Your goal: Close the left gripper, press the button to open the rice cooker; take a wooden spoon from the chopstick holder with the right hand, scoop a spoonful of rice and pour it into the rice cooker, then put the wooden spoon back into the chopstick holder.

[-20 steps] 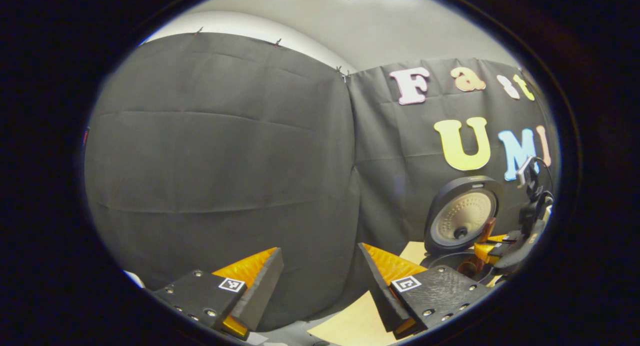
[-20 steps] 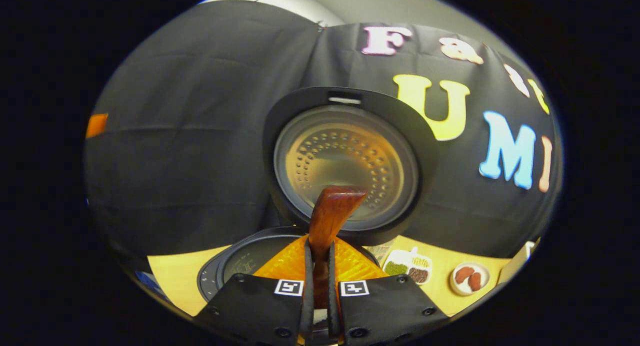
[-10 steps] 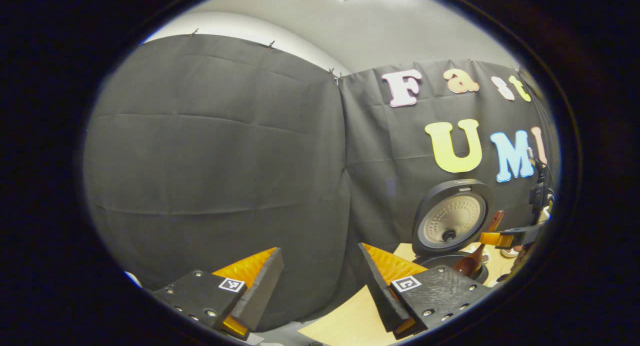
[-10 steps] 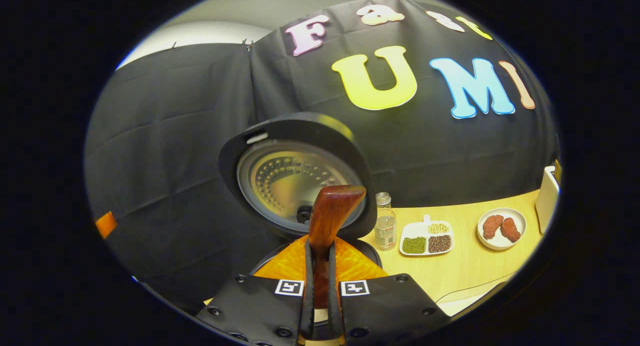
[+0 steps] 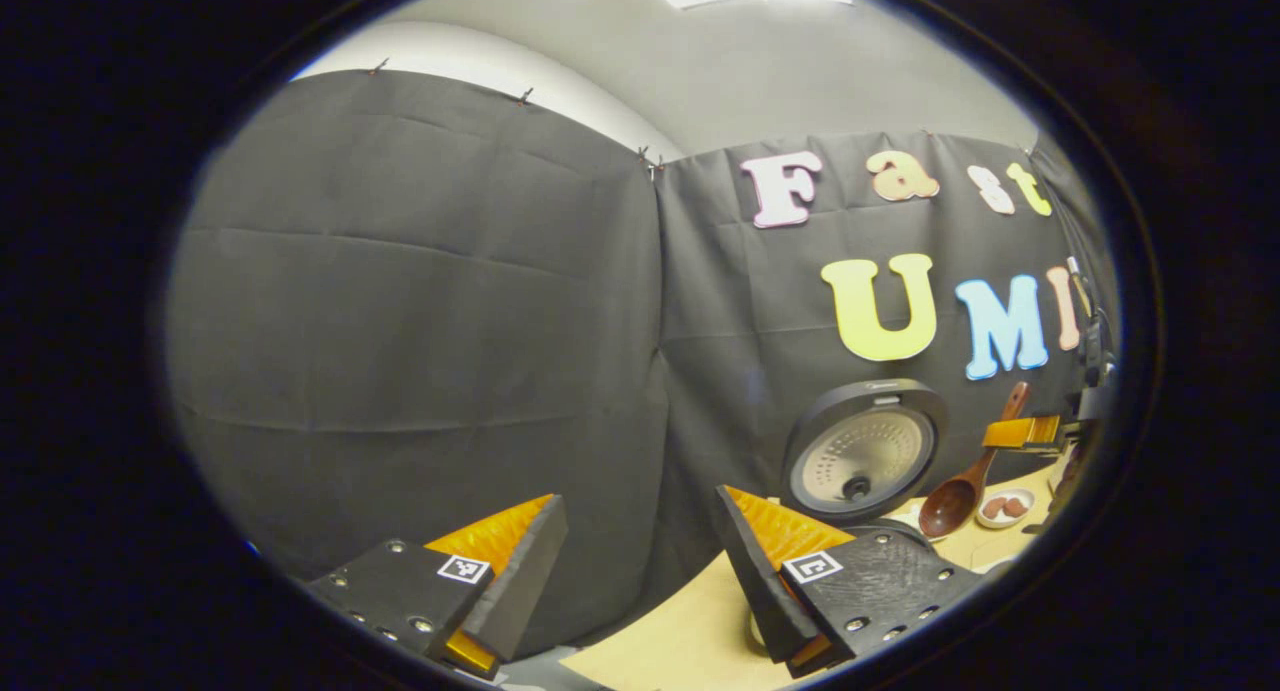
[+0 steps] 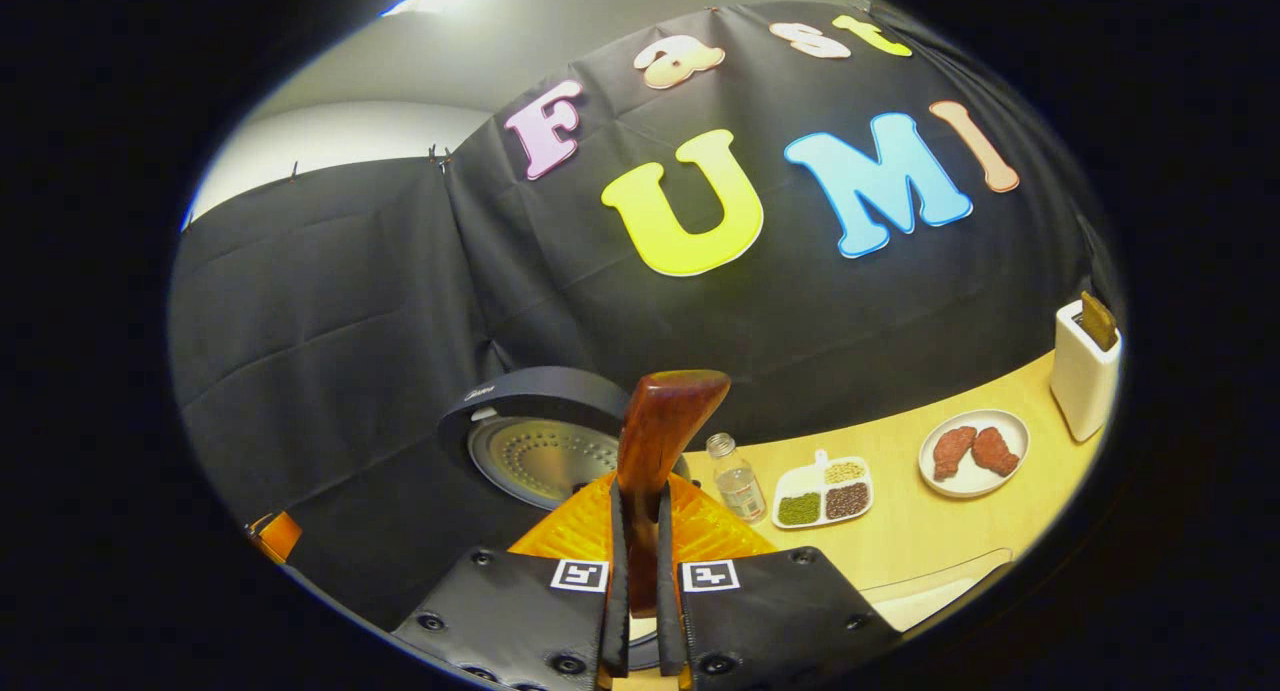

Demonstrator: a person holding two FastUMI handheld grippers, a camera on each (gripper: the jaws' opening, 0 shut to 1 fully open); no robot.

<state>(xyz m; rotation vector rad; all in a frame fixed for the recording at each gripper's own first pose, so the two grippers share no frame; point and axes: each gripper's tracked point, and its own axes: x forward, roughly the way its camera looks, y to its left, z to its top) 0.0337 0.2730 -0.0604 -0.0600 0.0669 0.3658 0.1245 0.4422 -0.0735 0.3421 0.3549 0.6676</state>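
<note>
The rice cooker (image 5: 862, 451) stands at the back of the wooden table with its round lid (image 6: 540, 441) raised. My right gripper (image 6: 640, 511) is shut on the brown wooden spoon (image 6: 660, 431), whose handle end sticks up past the fingers. In the left gripper view the spoon (image 5: 955, 496) hangs bowl down to the right of the cooker, held by that right gripper (image 5: 1025, 431). My left gripper (image 5: 638, 501) is open, holds nothing and hangs well left of the cooker. The white chopstick holder (image 6: 1085, 371) stands at the far right.
On the table (image 6: 930, 541) right of the cooker stand a small clear bottle (image 6: 738, 486), a divided white tray of beans (image 6: 825, 491) and a white plate with two red pieces (image 6: 973, 451). Black cloth walls close off the back and left.
My right gripper has risen and moved right, away from the cooker's pot, carrying the spoon. The left gripper stays open and has shifted only a little.
</note>
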